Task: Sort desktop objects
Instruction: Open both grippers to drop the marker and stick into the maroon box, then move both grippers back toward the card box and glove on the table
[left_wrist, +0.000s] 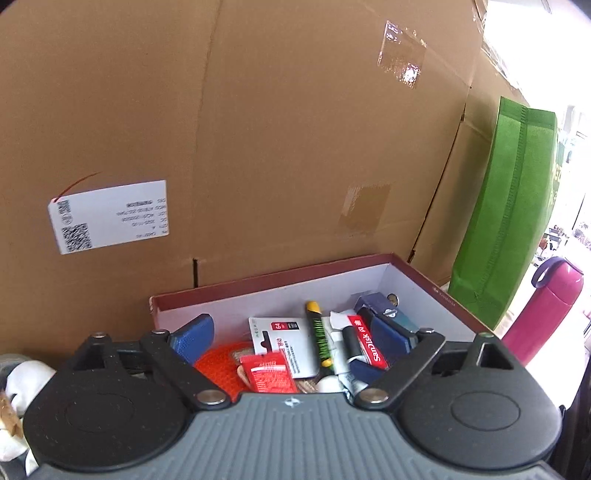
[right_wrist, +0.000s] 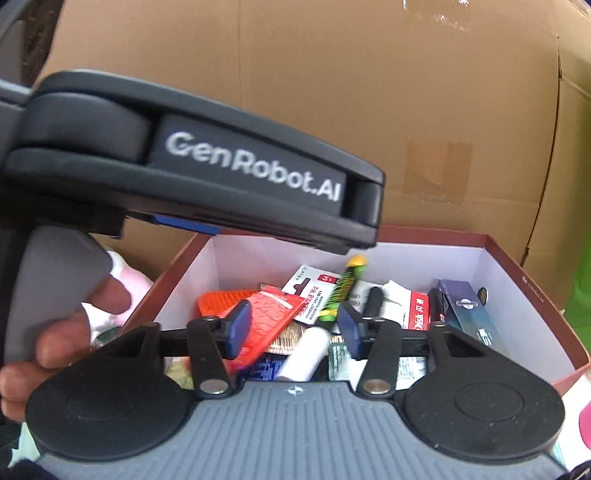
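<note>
Below both parted jaws, box (right_wrist: 532, 295) contents.

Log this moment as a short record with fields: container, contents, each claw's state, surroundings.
container: open maroon-rimmed cardboard box with white inside
contents: white 64 GB memory card pack, yellow-capped green-and-black pen, orange mesh pad, red foil sachet, white tube, dark blue carton
left claw: open, over the box, empty
right claw: open, over the box, empty
surroundings: big brown cardboard carton, green fabric bag, pink flask
</note>
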